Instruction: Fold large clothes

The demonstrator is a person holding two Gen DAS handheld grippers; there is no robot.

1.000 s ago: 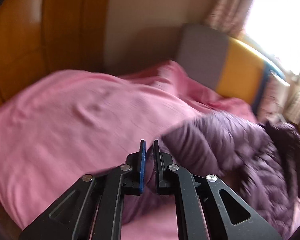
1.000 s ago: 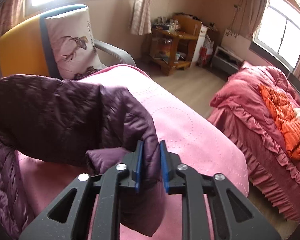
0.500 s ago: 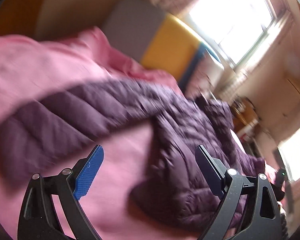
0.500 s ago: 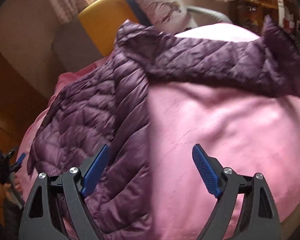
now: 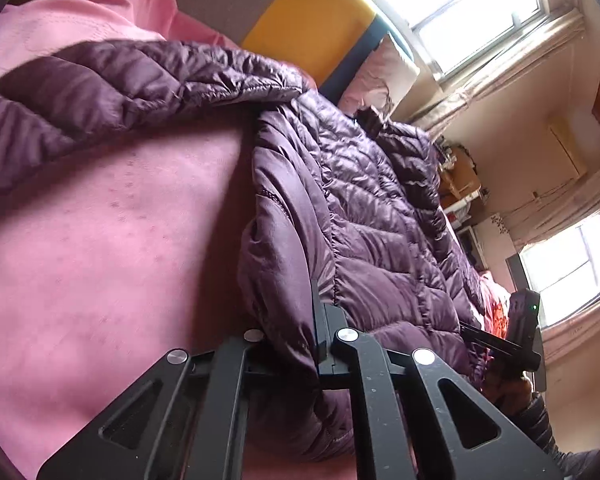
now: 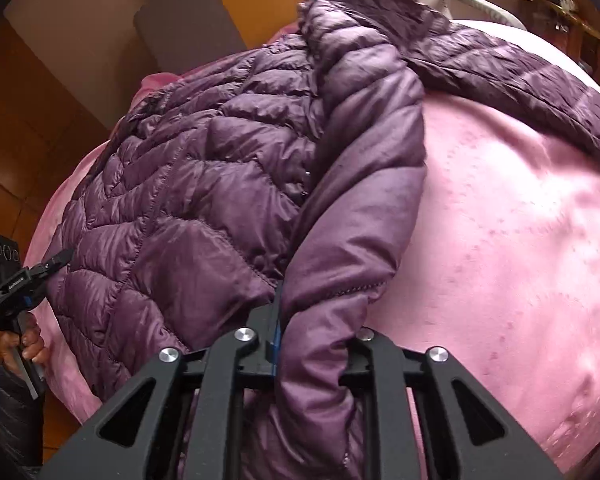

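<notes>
Both grippers, left gripper (image 5: 300,328) and right gripper (image 6: 316,320), had just closed, pinching the puffy purple quilted jacket (image 6: 188,184) at bottom centre. It lay spread on the pink bedspread (image 6: 520,240), sleeves out, folding barely started.

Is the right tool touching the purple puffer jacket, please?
Touching: the right wrist view shows the right tool closed on the purple puffer jacket's edge, fabric bunched between its fingers.

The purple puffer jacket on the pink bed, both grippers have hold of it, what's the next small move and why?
Probably lift both edges slightly. The left gripper and right gripper have just closed on opposite edges of the purple puffer jacket, spread on the pink bedspread, sleeves outstretched.
</notes>
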